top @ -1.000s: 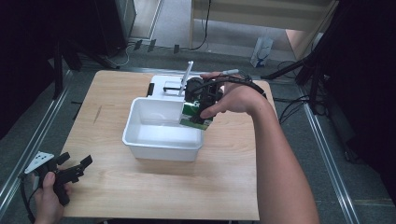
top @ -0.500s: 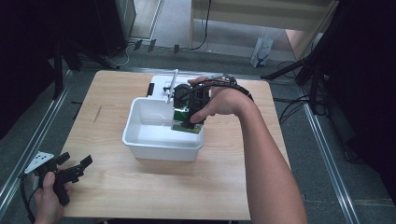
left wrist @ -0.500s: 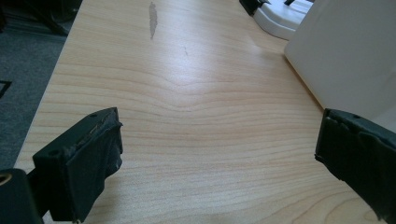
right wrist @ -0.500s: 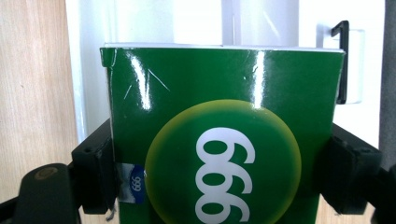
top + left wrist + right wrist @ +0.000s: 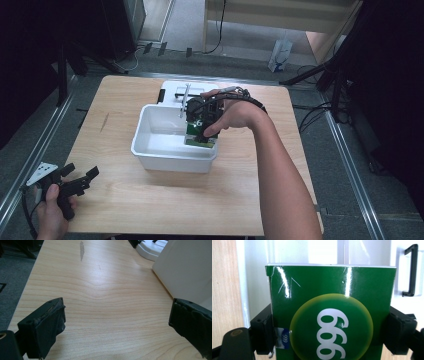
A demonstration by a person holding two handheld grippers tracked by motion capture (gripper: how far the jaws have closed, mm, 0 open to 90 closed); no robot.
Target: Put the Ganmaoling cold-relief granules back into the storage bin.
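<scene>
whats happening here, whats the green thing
A person works two handheld grippers at a wooden table. The right gripper is shut on a green box and holds it inside the white tub, at the tub's right end. The left gripper is open and idle near the table's near-left corner.

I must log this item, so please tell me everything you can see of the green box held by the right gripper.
The green box is glossy, like printed card, with a yellow circle bearing white digits 666 or 999, and a small blue sticker at one edge. The right gripper clamps it, one black jaw on each side. In the high view it is inside the white tub, near the right wall.
</scene>
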